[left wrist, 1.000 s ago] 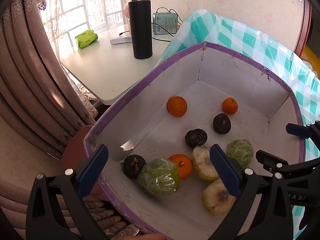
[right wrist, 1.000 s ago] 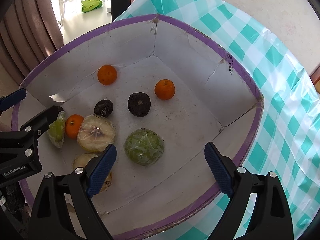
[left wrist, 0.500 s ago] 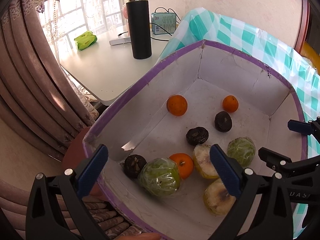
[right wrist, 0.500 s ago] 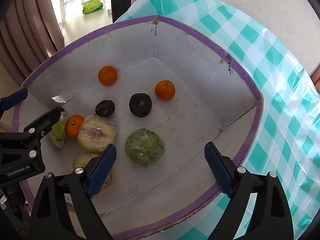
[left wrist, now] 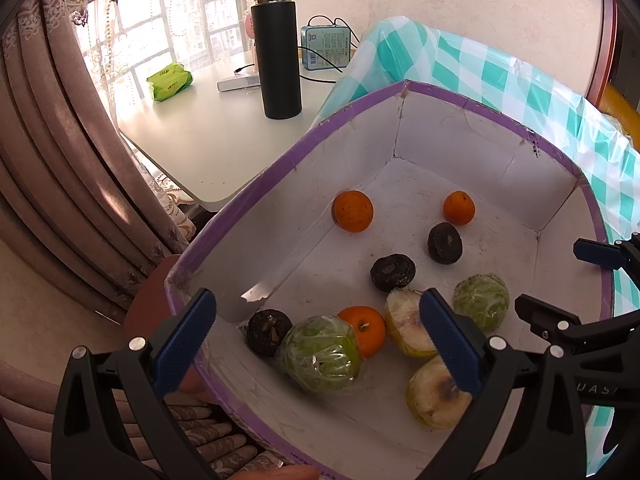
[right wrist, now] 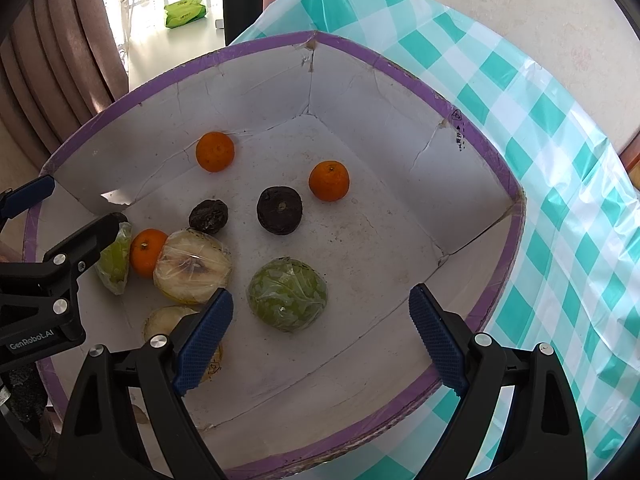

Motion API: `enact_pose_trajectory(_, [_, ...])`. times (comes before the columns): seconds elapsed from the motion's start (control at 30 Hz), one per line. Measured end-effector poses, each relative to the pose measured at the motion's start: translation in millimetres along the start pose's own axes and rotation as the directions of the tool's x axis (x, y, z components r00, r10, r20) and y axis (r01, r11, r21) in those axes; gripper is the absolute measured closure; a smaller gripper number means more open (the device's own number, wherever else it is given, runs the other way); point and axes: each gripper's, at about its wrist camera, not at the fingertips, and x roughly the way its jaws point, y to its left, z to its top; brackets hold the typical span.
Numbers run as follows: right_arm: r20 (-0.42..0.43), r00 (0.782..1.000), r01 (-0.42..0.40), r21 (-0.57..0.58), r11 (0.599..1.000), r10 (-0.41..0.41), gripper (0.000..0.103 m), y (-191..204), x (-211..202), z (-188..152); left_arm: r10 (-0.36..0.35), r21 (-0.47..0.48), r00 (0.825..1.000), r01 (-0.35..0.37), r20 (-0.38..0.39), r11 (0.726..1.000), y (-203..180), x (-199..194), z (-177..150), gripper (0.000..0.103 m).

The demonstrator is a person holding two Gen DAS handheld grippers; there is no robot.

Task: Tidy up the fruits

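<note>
Over the near rim of the box: your two tools, both released and holding nothing.

- Left tool (left wrist: 316, 344): jaws spread wide above the box's near-left corner, angled down at the fruit cluster below.
- Right tool (right wrist: 320, 340): jaws likewise spread, empty, hovering over the near side of the box; a wrapped green fruit (right wrist: 287, 294) lies just beyond its fingertips.
- Box (right wrist: 400, 68): white card with a purple rim, creased and cracked at the corners, standing on a teal-checked tablecloth (right wrist: 560, 160). All the fruit lies loose on its floor.
- Oranges, three: one against the far-left wall (right wrist: 215, 151), one nearer the far corner (right wrist: 329, 180), one (right wrist: 146, 250) in the near-left cluster, touching a wrapped pale half.
- Dark wrinkled fruits, three: two mid-floor (right wrist: 279, 210) (right wrist: 208, 216), one in the near-left corner (left wrist: 269, 330).
- Wrapped green fruits, two: the second (left wrist: 320, 354) sits beside the corner dark fruit.
- Wrapped pale cut fruits, two (right wrist: 192, 266) (left wrist: 438, 394), browned at the centre, film glossy.

Step in hand, by my judgement: choosing a first pick; sorting not yet begun. Your next move calls for lowering one tool squarely over a single fruit. Expect the film to be slippery.

Beyond: a table (left wrist: 192, 148) with a black flask (left wrist: 277, 54).
</note>
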Motion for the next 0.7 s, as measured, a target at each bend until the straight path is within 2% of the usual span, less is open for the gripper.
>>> enact_pose_trajectory(0.7, [0.000,1.000,0.005,-0.001,1.000,-0.005,0.016,0.1,-0.4,1.4,-0.019,0.008,1.000,0.019,-0.003,1.000,0.6,1.2,3.6,0.002])
